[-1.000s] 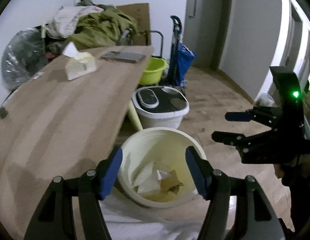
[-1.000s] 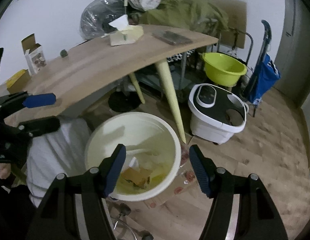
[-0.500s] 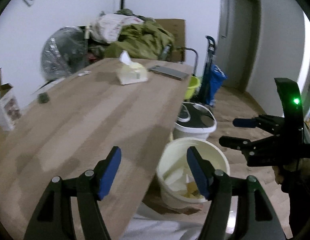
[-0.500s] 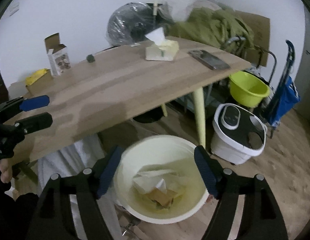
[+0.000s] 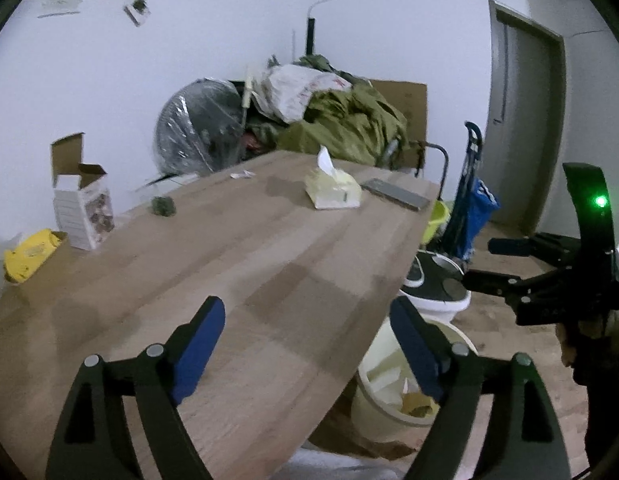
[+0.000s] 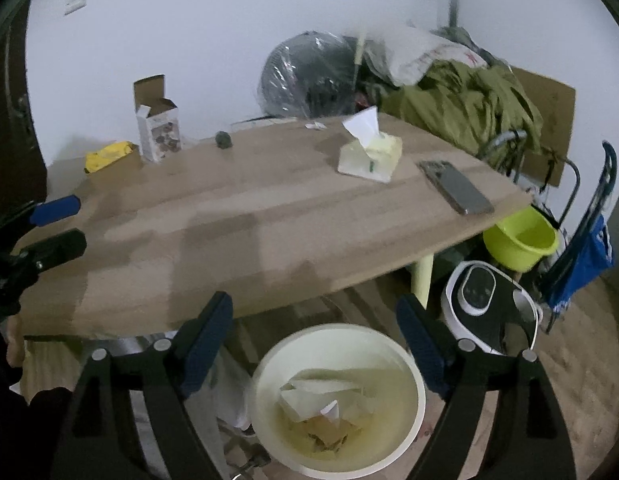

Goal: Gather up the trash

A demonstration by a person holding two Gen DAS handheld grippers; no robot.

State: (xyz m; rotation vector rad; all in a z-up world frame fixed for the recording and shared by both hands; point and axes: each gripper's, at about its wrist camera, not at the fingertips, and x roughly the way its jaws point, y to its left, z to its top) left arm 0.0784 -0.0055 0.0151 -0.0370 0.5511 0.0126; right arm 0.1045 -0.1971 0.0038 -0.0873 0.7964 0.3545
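Observation:
A cream trash bucket [image 6: 413,412] with crumpled paper inside stands on the floor beside the wooden table [image 6: 237,232]; it also shows in the left wrist view [image 5: 373,400]. On the table lie a yellow wrapper [image 6: 109,154], an open small carton [image 6: 157,128], a dark crumpled ball [image 6: 224,140] and a small white scrap [image 6: 315,125]. My left gripper [image 5: 309,352] is open and empty over the table's near edge. My right gripper [image 6: 315,350] is open and empty above the bucket.
A tissue pack [image 6: 369,154] and a phone [image 6: 455,188] lie on the table. A white appliance [image 6: 489,304], a green basin [image 6: 521,240] and a blue trolley [image 6: 585,256] stand on the floor to the right. Clutter is piled behind the table.
Both grippers have risen and tilted up from over the bucket towards the tabletop. Both stay open and empty.

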